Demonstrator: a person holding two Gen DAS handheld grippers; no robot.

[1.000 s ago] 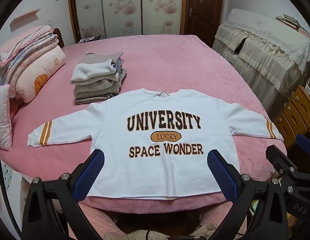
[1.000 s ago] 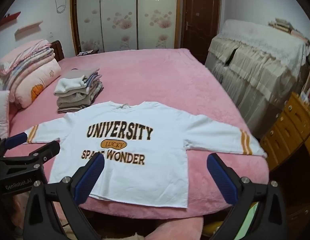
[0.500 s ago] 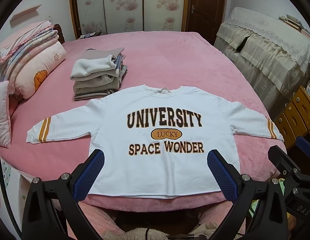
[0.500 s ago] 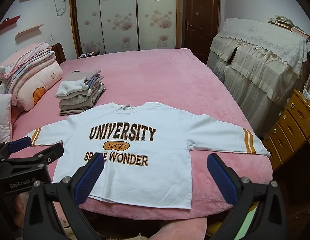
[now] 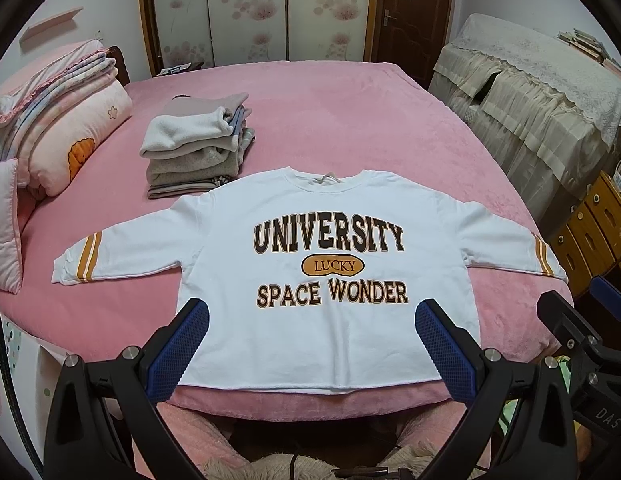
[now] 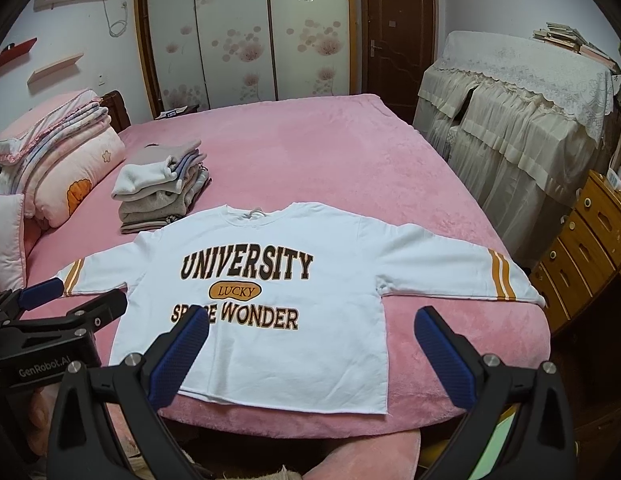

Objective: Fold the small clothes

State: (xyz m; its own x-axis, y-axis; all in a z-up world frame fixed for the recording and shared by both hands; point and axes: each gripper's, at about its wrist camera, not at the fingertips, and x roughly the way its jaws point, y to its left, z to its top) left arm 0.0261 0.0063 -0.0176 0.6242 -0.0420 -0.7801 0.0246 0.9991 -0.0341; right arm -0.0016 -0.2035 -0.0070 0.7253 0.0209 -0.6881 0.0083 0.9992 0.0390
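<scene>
At the far left, a pillow [image 5: 6, 224] and folded quilts [image 5: 58, 120] lie along the edge of the pink bed [image 5: 330, 120]. Next to them sits a stack of folded clothes [image 5: 194, 148], just beyond the left shoulder of the white sweatshirt [image 5: 330, 320]. The sweatshirt lies flat, print up, near the front edge of the bed, neck away from the person, hem nearest, both sleeves spread out sideways. Its left sleeve [image 5: 110, 252] ends in orange stripes near the pillow; its right sleeve [image 6: 450, 268] reaches toward the bed's right edge, close to the wooden drawers [image 6: 590, 240].

Nothing is folded yet, so the step in hand looks like the first fold. It would go best by taking one sleeve at the cuff, pinching only that layer, and laying it straight across the chest so the side seam makes a clean edge. The plush cover may drag the cloth, so lifting beats sliding.

The left gripper [image 5: 310, 344] hovers above the hem, centred on the body of the sweatshirt, its jaws spread wide and empty. The right gripper [image 6: 310, 348] hangs above the sweatshirt's lower right corner, level with the other, pointing forward, its jaws also wide apart and holding nothing.
</scene>
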